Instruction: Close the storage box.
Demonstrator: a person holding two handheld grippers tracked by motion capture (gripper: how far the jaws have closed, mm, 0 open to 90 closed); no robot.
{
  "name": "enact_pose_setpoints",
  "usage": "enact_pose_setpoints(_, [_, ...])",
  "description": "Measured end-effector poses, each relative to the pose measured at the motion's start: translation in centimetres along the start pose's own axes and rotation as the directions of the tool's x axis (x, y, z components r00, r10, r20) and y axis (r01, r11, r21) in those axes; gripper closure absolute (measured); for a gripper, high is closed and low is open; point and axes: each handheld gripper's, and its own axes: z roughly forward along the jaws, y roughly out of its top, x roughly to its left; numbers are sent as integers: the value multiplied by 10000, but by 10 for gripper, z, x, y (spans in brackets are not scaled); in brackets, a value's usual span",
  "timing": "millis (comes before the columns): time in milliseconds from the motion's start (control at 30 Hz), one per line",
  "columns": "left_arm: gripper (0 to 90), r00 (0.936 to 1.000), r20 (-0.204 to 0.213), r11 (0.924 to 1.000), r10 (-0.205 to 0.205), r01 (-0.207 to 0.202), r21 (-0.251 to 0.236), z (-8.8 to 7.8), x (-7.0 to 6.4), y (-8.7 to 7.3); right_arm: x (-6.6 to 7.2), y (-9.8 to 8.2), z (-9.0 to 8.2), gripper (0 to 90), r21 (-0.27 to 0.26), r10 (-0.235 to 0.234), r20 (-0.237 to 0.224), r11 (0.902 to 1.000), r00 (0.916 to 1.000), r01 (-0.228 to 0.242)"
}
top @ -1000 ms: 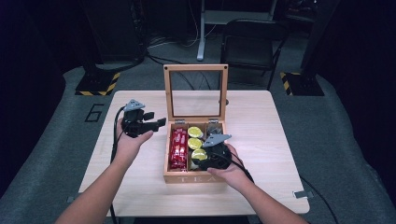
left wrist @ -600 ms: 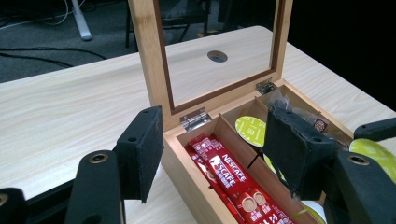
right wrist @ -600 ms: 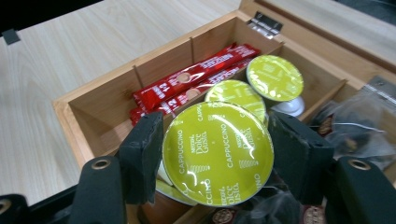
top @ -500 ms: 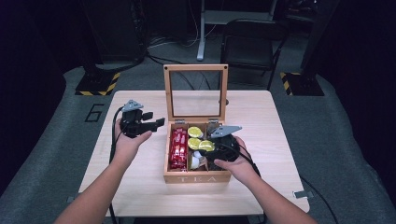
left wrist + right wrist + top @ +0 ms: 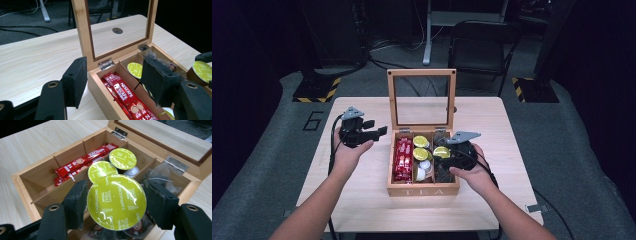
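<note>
A wooden tea box [image 5: 422,191] stands mid-table with its glass lid [image 5: 392,100] upright. My right gripper [image 5: 441,155] hovers over the box's right side, shut on a green-lidded cappuccino capsule [image 5: 442,150]. In the right gripper view the capsule [image 5: 116,200] sits squeezed between both pads of that gripper [image 5: 117,205]. Red sachets [image 5: 82,161] fill the left compartment, and two more green capsules [image 5: 122,158] lie in the middle one. My left gripper [image 5: 374,127] is held left of the box, open and empty, aimed at the box's corner [image 5: 100,75].
Clear-wrapped tea bags [image 5: 165,176] and dark pods fill the box's right compartment, and white capsules [image 5: 424,167] lie in the middle one. The table [image 5: 362,200] has a round hole [image 5: 117,30] behind the lid. A chair [image 5: 477,45] stands beyond the far edge.
My right gripper has risen out of the box with the green capsule and drifted slightly to the right. The left gripper has stayed where it was.
</note>
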Motion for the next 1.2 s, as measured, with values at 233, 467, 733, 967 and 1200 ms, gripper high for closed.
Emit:
enact_pose_setpoints(233, [378, 10000, -42, 10000, -17, 17, 59, 1, 0, -2, -9, -2, -5, 369, -49, 169, 217, 9998, 9996, -168])
enact_pose_setpoints(467, [377, 10000, -99, 10000, -11, 12, 97, 0, 1, -3, -18, -6, -10, 370, -124, 482, 486, 9988, 9977, -477])
enact_pose_setpoints(733, [378, 9999, -120, 10000, -58, 59, 76, -1, 1, -3, -30, -10, -15, 370, -206, 629, 755, 9979, 9952, -615])
enact_pose_setpoints(967, [378, 9999, -151, 10000, 1, 0, 55, -1, 2, -3, -38, -15, -20, 370, -207, 773, 1013, 9969, 9918, -755])
enact_pose_setpoints(1200, [377, 9999, -150, 10000, -13, 14, 71, -1, 3, -3, -48, -23, -26, 370, -85, 882, 1426, 9961, 9858, -879])
